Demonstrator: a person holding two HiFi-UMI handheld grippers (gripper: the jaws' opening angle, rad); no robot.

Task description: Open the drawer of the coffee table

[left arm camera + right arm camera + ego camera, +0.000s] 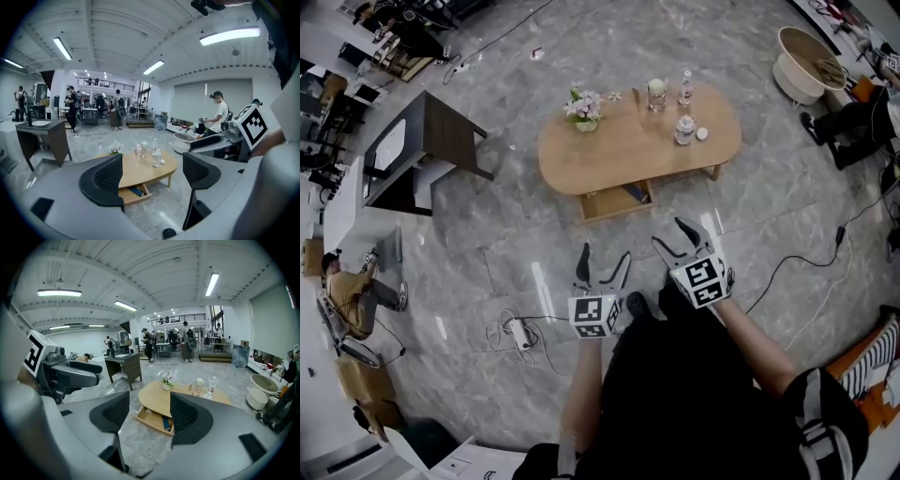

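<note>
The oval wooden coffee table (619, 150) stands on the grey marble floor ahead of me. Its drawer (609, 203) is pulled out toward me, with a dark flat item (635, 193) lying inside. In the left gripper view the table (136, 176) and the open drawer (133, 195) show between the jaws; in the right gripper view the drawer (151, 420) shows the same way. My left gripper (604, 267) and right gripper (677, 234) hang well short of the table, both open with nothing between the fingers.
On the table stand a flower pot (586, 111), a glass jar (655, 94), a bottle (685, 87) and a small jar (683, 130). A dark desk (427, 145) is at the left, a white tub (806, 61) at the far right. A power strip (519, 332) and cables lie on the floor.
</note>
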